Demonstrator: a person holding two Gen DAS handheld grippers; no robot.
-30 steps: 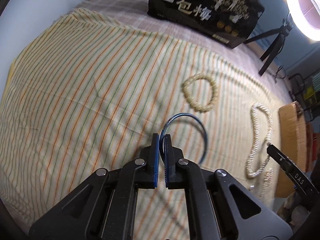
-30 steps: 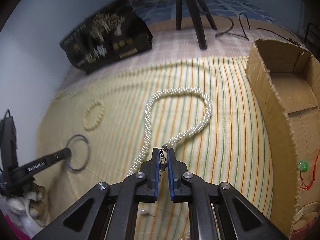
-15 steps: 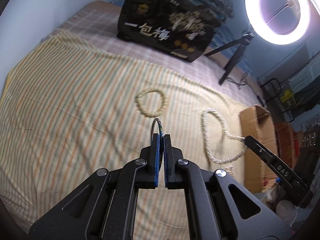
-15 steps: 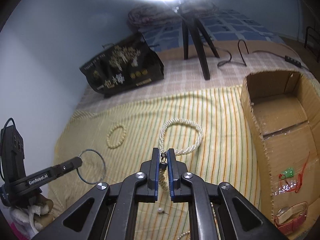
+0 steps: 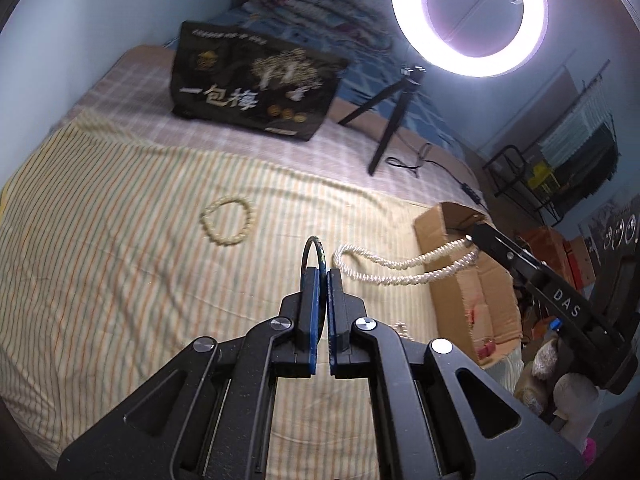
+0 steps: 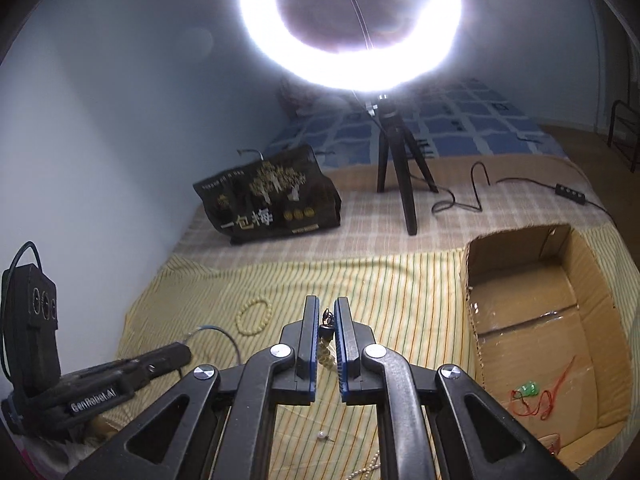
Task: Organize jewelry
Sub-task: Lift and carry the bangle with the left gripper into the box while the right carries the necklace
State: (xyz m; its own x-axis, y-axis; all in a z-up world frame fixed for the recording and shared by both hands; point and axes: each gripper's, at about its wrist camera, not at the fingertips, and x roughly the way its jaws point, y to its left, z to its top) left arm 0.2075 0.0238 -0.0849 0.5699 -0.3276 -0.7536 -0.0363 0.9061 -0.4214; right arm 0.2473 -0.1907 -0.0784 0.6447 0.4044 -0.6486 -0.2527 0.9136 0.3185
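Note:
My left gripper (image 5: 321,270) is shut on a thin blue bangle (image 5: 311,249), held edge-on above the striped cloth. The same bangle (image 6: 224,336) shows in the right wrist view, at the tip of the left gripper (image 6: 182,354). My right gripper (image 6: 324,304) is shut on the clasp end of a twisted pearl necklace (image 6: 326,354), which hangs below the jaws. In the left wrist view the pearl necklace (image 5: 400,268) droops in a long loop from the right gripper (image 5: 474,236). A cream bead bracelet (image 5: 228,225) (image 6: 253,317) lies on the cloth.
An open cardboard box (image 6: 536,312) (image 5: 460,272) stands at the right with a green-and-red trinket (image 6: 530,394) inside. A black printed bag (image 6: 272,204), a ring light on a tripod (image 6: 394,168) and a cable sit farther back. A loose pearl (image 6: 321,435) lies near me.
Both grippers have risen from the cloth, each lifting its piece. The pearl necklace now hangs in the air, and the bangle has turned from flat to edge-on.

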